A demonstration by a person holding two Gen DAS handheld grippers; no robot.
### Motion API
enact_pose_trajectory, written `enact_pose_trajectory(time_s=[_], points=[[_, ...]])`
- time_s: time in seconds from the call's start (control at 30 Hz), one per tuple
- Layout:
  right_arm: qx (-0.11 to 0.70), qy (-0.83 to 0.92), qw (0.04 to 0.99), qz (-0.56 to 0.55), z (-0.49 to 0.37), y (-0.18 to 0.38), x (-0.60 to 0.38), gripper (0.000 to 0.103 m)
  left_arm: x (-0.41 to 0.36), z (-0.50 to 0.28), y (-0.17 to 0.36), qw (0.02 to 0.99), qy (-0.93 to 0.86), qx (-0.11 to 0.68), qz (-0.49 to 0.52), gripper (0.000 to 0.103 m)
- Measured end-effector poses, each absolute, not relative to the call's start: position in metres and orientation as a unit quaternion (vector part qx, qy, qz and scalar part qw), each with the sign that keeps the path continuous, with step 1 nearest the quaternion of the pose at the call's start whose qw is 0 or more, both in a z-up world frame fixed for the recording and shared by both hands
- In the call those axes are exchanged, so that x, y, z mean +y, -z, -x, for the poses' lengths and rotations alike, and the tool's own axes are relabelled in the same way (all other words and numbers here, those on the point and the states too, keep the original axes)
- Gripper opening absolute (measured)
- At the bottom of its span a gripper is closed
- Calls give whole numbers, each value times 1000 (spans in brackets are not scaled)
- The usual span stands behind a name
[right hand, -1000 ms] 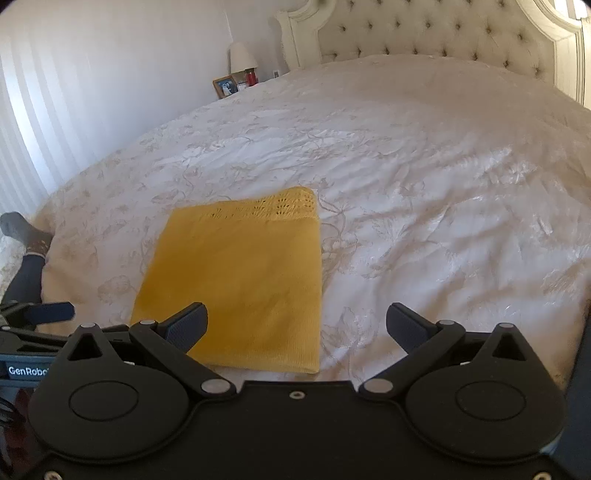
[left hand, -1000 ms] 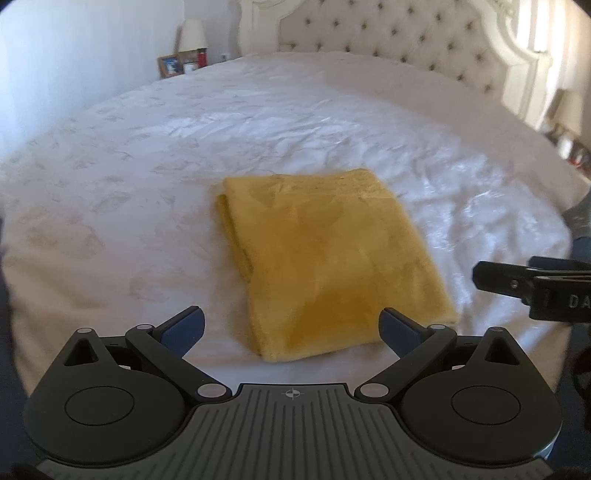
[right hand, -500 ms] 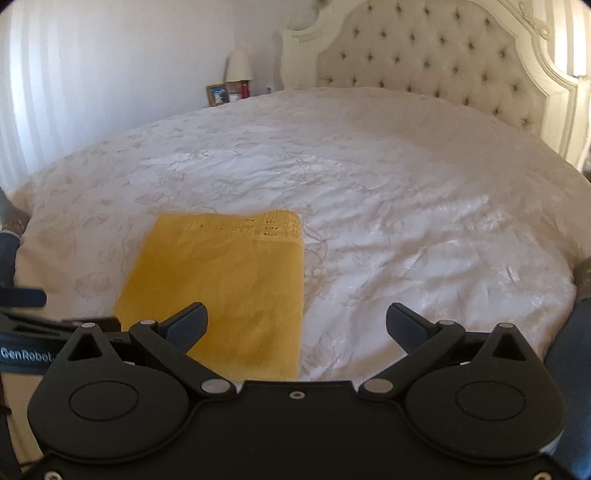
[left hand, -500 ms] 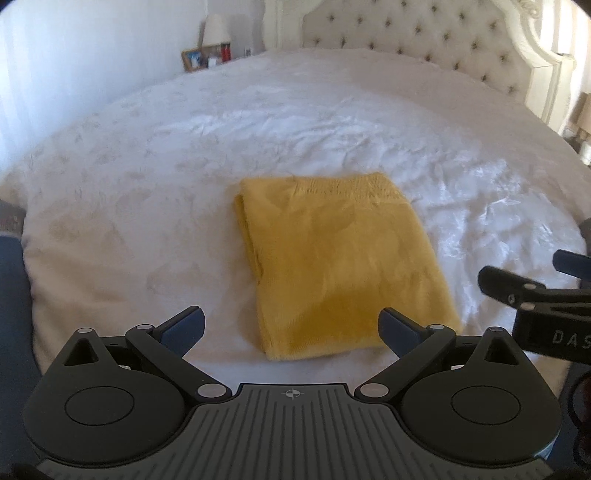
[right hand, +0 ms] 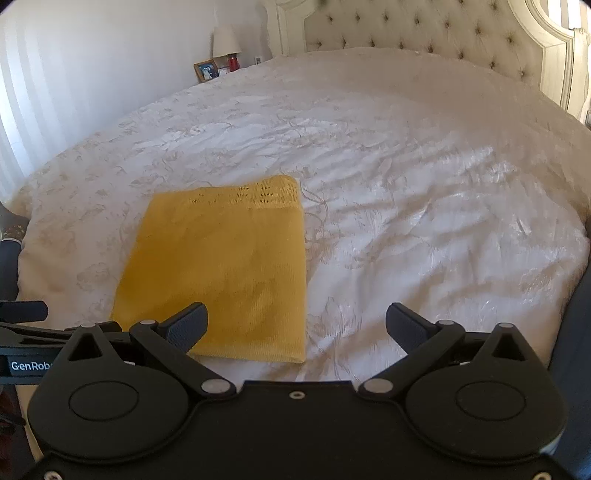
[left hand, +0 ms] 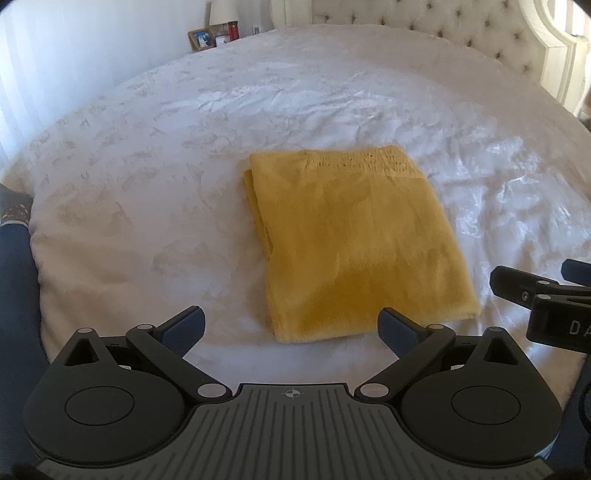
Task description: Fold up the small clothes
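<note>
One folded yellow garment (left hand: pixel 354 251) flat on bed (left hand: pixel 147 166), long axis twd headboard (right hand: pixel 424 26); both grippers spread, empty.

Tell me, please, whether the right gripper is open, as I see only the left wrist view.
Observer: Yes, the right gripper is wide open, with nothing between its fingers.
Operator: Where is it relative to the cloth?
Observer: One finger overlaps the cloth's near edge in the picture, and the other is over bare bedspread. I cannot tell whether it touches.
</note>
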State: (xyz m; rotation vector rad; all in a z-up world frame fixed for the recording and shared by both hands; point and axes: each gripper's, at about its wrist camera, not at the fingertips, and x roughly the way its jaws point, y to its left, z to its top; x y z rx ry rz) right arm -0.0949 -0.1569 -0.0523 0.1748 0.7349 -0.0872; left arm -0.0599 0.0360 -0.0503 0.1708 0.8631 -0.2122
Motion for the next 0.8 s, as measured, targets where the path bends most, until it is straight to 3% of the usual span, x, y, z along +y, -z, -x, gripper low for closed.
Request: enact_pose_trajectory(time_s=[0.8], points=[[370,38,923,-96,90,58,-158,102,35,53,59,888,108,442,-71,101]])
